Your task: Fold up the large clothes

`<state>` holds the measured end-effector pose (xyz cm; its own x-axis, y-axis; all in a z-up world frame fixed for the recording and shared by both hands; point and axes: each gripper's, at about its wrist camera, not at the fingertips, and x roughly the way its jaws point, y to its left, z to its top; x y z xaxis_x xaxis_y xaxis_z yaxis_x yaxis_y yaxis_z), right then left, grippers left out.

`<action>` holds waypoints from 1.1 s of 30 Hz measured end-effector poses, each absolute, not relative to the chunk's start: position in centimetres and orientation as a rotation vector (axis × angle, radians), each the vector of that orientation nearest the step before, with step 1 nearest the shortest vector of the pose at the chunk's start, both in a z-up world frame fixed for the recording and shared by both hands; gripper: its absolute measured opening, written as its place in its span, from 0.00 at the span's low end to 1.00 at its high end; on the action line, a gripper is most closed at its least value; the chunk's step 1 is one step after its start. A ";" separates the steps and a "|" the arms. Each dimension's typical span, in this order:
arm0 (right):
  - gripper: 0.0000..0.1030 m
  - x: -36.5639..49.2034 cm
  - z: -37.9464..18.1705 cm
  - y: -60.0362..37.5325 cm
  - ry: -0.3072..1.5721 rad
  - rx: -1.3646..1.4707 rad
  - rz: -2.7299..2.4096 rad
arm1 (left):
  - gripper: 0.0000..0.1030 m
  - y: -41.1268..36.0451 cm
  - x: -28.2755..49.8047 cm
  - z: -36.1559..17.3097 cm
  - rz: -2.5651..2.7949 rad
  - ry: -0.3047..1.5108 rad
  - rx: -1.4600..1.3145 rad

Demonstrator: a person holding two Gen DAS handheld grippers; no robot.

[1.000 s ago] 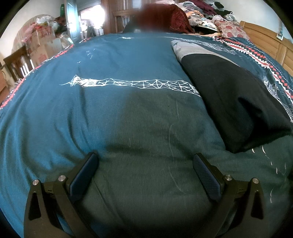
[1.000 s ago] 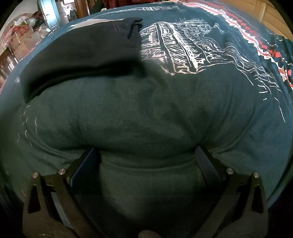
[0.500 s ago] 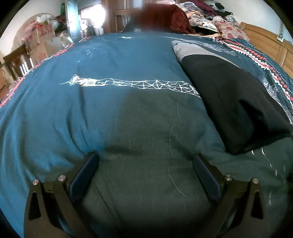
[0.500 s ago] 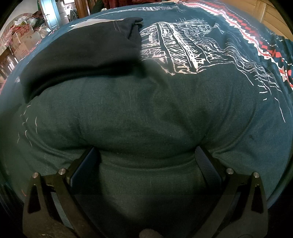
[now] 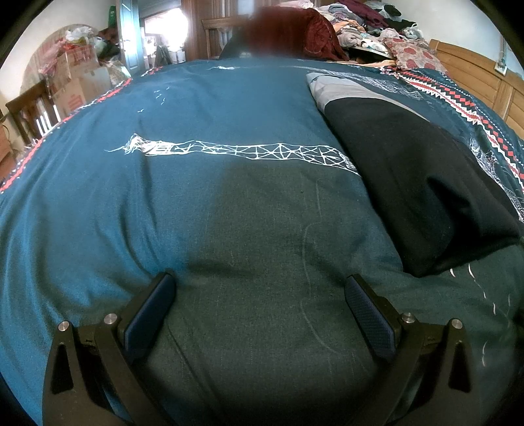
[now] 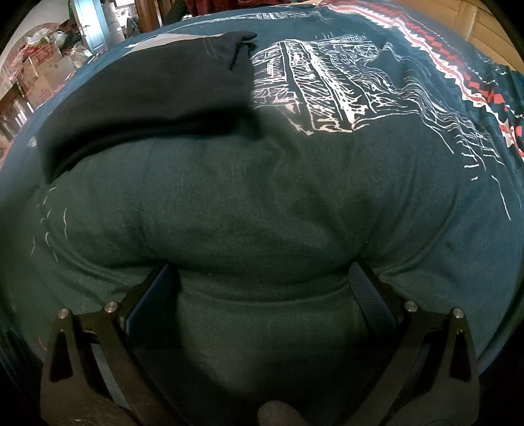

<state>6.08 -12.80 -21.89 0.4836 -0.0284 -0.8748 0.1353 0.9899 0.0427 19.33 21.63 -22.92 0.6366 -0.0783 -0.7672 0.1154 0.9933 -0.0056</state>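
Both grippers had their fingers spread wide, and nothing was pinched between them; the left gripper (image 5: 258,295) sat low on the blanket (image 5: 229,229), with its blue pads (image 5: 149,314) pressed down into the soft cloth; the right gripper (image 6: 262,285) sat low on the same blanket (image 6: 262,213), and the cloth puffed up in a big fold between its fingers (image 6: 370,295).

From the left view, the black garment (image 5: 409,183) lay folded on the blanket, ahead and to the right of the gripper, well apart from the pads; a grey part (image 5: 344,90) showed at its far end; a white line picture (image 5: 235,150) ran across the blanket just left of it.

From the right view, the same black garment (image 6: 147,101) lay ahead and to the left, resting on the blanket, apart from the fingers; a white drawing (image 6: 314,88) on the blanket was just beside it.

Far off, a pile of clothes (image 5: 366,29) sat past the bed; boxes (image 5: 75,82) stood by the wall on the left; a wooden headboard (image 5: 475,75) was on the right.
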 end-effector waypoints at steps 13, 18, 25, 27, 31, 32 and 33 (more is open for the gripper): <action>1.00 6.1 -21.9 -12.7 1.062 0.108 -0.099 | 1.00 21.6 19.2 -22.8 -0.107 0.869 0.048; 1.00 6.1 -21.9 -12.7 1.062 0.108 -0.099 | 1.00 21.5 19.2 -22.8 -0.107 0.865 0.050; 1.00 6.1 -21.9 -12.6 1.062 0.105 -0.099 | 1.00 21.5 19.2 -22.8 -0.108 0.866 0.047; 1.00 6.1 -21.9 -12.7 1.062 0.106 -0.099 | 1.00 21.5 19.2 -22.8 -0.107 0.866 0.047; 1.00 6.1 -21.9 -12.7 1.062 0.106 -0.099 | 1.00 21.5 19.2 -22.9 -0.108 0.865 0.047; 1.00 6.1 -21.9 -12.7 1.062 0.106 -0.099 | 1.00 21.5 19.2 -22.9 -0.108 0.865 0.047; 1.00 6.0 -21.9 -12.7 1.062 0.106 -0.100 | 1.00 21.5 19.2 -22.9 -0.108 0.865 0.047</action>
